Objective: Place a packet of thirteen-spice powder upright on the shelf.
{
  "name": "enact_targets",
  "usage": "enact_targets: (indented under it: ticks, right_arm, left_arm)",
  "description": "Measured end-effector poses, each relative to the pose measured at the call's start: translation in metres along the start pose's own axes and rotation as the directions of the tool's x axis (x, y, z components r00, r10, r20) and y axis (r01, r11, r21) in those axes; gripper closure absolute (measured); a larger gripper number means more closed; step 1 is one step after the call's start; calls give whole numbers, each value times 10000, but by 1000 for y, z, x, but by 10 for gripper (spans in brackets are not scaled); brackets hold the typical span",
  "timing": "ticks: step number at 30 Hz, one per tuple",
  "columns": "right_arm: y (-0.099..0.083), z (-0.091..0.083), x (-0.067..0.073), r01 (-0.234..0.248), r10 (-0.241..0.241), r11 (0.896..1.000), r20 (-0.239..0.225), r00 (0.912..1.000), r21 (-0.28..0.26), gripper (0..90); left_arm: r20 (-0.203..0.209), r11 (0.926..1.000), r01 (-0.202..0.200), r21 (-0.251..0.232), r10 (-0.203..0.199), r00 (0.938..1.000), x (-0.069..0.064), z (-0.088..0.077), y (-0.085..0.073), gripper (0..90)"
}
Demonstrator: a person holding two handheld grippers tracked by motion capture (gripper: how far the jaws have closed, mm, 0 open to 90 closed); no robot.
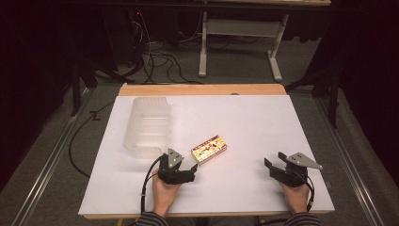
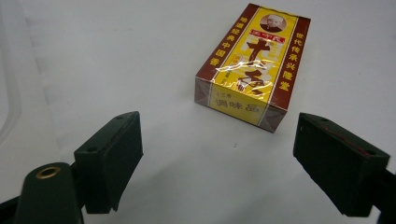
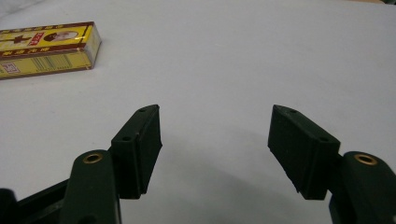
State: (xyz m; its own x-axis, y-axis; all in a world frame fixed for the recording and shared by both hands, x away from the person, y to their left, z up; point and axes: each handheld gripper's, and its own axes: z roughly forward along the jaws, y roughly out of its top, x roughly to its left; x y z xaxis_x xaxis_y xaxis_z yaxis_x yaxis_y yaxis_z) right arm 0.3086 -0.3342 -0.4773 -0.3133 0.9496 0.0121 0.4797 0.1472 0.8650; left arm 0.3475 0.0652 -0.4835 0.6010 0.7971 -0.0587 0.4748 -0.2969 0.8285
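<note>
A small yellow and brown-red box [image 1: 209,149] with Chinese print lies flat near the middle of the white table. In the left gripper view the box [image 2: 250,65] lies just ahead of my jaws, slightly to the right. My left gripper [image 1: 187,172] rests on the table just below and left of the box, open, with nothing between its jaws [image 2: 219,158]. My right gripper [image 1: 273,165] rests at the lower right, open and empty [image 3: 215,140]. In the right gripper view the box [image 3: 44,49] lies far off at the upper left.
A clear ribbed plastic container [image 1: 147,125] stands at the left of the white tabletop [image 1: 254,122], just above my left gripper. A wooden strip [image 1: 202,89] runs along the far edge. Cables and a stand lie on the floor beyond.
</note>
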Motion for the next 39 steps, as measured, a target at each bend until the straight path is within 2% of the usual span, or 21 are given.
enact_targets:
  ticks: [17,30,36,39]
  right_arm:
    - [0,-1,-1,-148,148,9999,13,9999,-27,348]
    - [0,-1,-1,-147,147,9998,-5,9999,-95,346]
    - [0,-1,-1,-149,149,9998,-4,9999,-94,346]
    - [-1,-2,-2,-168,168,9997,-8,9999,-169,346]
  left_arm:
    - [-96,10000,30,-30,-30,9999,-1,0,0,184]
    - [-49,9999,-153,-16,152,9999,-2,0,0,193]
    - [-21,9994,-324,155,324,9995,-3,1,1,208]
    - [-6,9994,-268,201,268,9996,-3,2,1,210]
